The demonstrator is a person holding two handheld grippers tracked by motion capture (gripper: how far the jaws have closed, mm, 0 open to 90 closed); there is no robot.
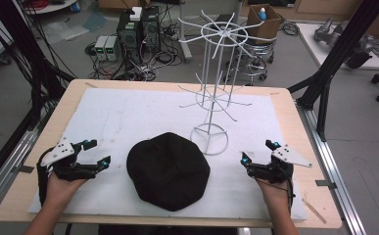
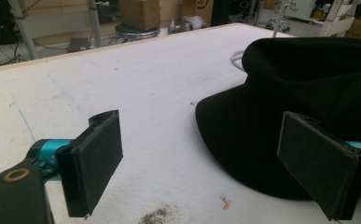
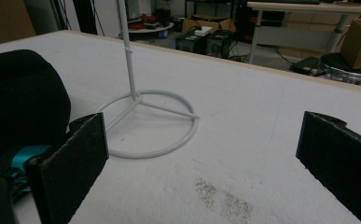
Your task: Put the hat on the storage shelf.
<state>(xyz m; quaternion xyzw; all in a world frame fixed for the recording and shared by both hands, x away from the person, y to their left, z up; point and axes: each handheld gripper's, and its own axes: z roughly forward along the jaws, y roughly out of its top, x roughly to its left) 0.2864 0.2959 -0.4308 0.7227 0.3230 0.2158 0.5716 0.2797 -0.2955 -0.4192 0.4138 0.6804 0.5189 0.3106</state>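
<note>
Both grippers, left and right, rest wide-jawed and empty at the black hat's nine and three o'clock, seemingly poised to lift it toward the wire rack.

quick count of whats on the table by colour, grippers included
black: 3 - hat, left gripper, right gripper
white: 2 - wire rack, mat
total: 5
</note>
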